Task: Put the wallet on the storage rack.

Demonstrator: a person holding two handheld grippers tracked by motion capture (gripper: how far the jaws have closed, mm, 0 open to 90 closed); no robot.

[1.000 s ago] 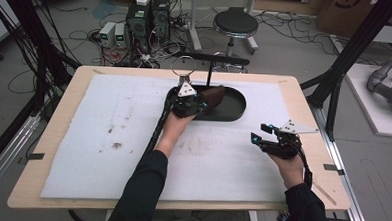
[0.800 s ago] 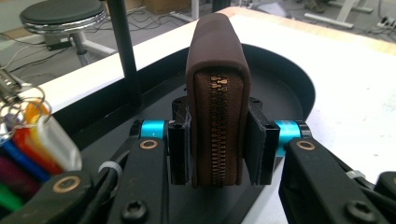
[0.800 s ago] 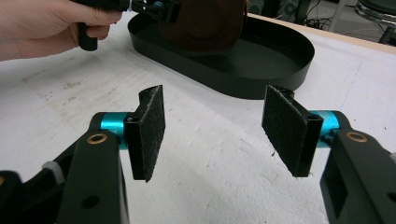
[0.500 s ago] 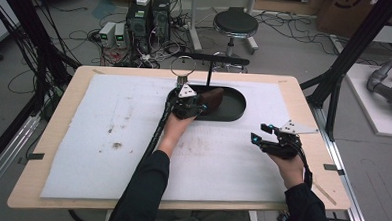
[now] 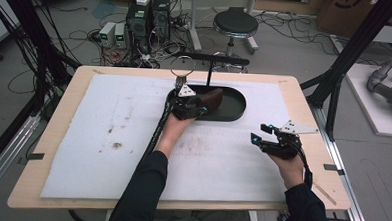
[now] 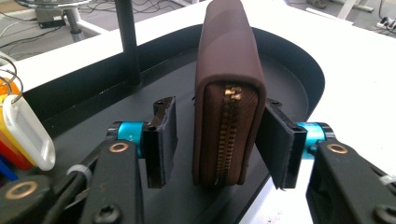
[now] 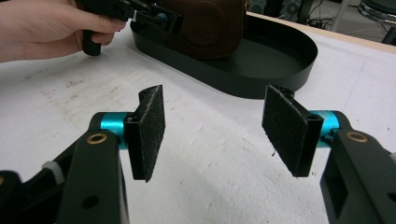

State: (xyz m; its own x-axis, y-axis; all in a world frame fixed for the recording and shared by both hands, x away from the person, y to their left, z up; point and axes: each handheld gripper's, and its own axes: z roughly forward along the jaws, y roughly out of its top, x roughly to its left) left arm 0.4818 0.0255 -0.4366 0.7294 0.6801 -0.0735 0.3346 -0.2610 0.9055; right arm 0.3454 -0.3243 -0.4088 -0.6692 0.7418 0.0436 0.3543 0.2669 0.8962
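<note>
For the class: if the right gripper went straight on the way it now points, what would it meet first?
Probably the black oval tray. The right gripper, open with nothing between its pads, points across bare white mat at the tray's near wall; the brown wallet stands beyond. Depth is uncertain.

Right gripper [image 7: 212,133] agape over white mat [image 7: 210,186], brown wallet [image 7: 205,25] in black tray [image 7: 280,65]

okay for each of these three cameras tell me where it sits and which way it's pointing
High view: above the person's side, looking forward and down on the table; both forearms, left gripper, right gripper.
Left gripper view: on the left gripper, facing the upright brown wallet in the black tray; pads apart from it.
Right gripper view: on the right gripper, facing the tray.
All three share wallet and tray.
</note>
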